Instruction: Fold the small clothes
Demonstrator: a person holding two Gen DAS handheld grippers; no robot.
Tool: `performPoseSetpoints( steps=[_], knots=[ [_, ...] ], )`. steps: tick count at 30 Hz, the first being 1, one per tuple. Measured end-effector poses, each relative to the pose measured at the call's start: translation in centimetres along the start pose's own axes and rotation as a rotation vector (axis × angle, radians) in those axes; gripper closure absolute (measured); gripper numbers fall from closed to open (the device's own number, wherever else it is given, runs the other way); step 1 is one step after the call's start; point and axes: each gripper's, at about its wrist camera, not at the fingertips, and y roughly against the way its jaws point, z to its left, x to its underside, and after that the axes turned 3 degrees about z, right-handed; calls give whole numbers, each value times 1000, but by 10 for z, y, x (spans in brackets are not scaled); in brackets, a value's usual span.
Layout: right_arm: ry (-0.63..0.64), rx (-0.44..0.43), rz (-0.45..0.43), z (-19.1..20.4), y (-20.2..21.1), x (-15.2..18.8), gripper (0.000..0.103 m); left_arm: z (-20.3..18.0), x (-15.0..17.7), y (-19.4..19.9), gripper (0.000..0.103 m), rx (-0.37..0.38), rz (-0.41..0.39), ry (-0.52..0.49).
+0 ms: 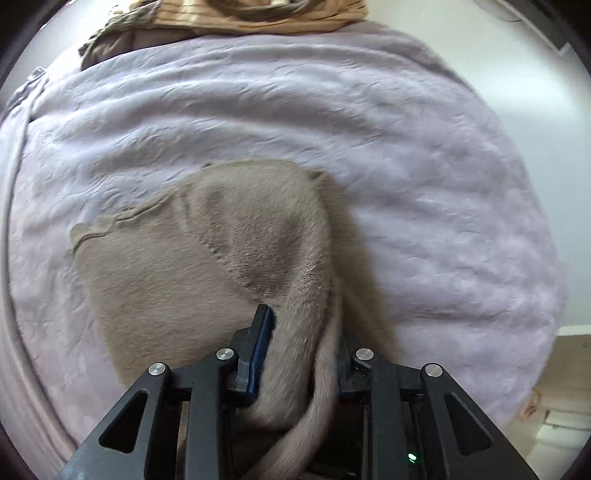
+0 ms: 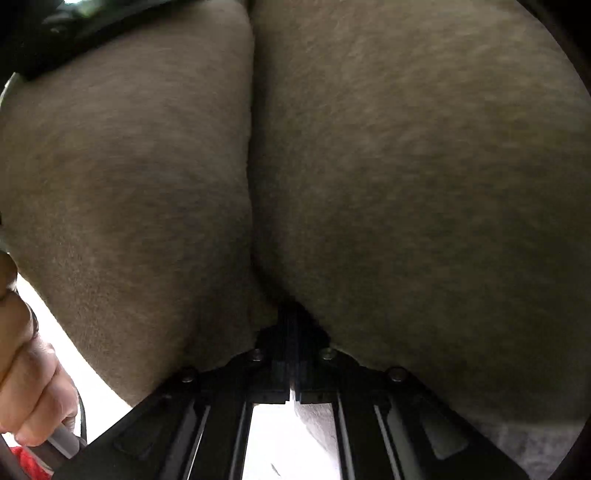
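A small taupe fleece garment [image 1: 207, 258] lies on a lilac bedspread [image 1: 406, 166]. In the left wrist view its right edge is bunched up between the fingers of my left gripper [image 1: 301, 332], which is shut on that fold; the right finger is mostly hidden by cloth. In the right wrist view the same taupe garment [image 2: 406, 184] fills almost the whole frame, draped in two lobes over my right gripper [image 2: 291, 321]. Its fingers are pressed together on the fabric where the two lobes meet.
A tan striped cloth [image 1: 266, 14] and a brown-olive garment [image 1: 107, 44] lie at the far edge of the bed. A white wall [image 1: 480, 48] is at the right. A person's hand [image 2: 26, 369] shows at the lower left of the right wrist view.
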Motion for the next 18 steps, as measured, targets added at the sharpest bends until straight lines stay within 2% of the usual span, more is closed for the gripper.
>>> performPoseSetpoints(
  steps=[3,5,6,7,8,9,10,11,13,14,15,17,18],
  knots=[
    [-3,15,-32,2,11,0,102,-1,4,20,75,74,-35,-9],
    [-11,28,-104,2,34,1,101,3,9,37,75,133,-74,0],
    [-22,34,-141,2,46,-1,100,8,13,46,64,163,-100,11],
    [-36,31,-174,0,56,-3,100,14,14,53,47,178,-121,27],
    [-54,20,-207,-4,67,-5,99,25,22,66,17,168,-180,65],
    [-80,1,-242,-9,80,-10,98,33,27,74,13,156,-229,89],
    [-101,-21,-263,-14,89,-13,98,41,31,80,13,149,-259,103],
    [-128,-54,-287,-20,97,-17,98,51,36,83,13,140,-259,116],
    [-188,-144,-329,-36,114,-26,91,76,45,80,13,78,-243,193],
    [-219,-193,-346,-43,119,-29,78,89,48,75,13,56,-235,231],
    [-250,-251,-358,-51,125,-33,61,99,52,70,13,38,-222,263],
    [-283,-356,-359,-57,125,-42,48,119,62,58,13,4,-196,333],
    [-283,-399,-353,-58,126,-46,47,132,68,50,13,-14,-186,372]
  ],
)
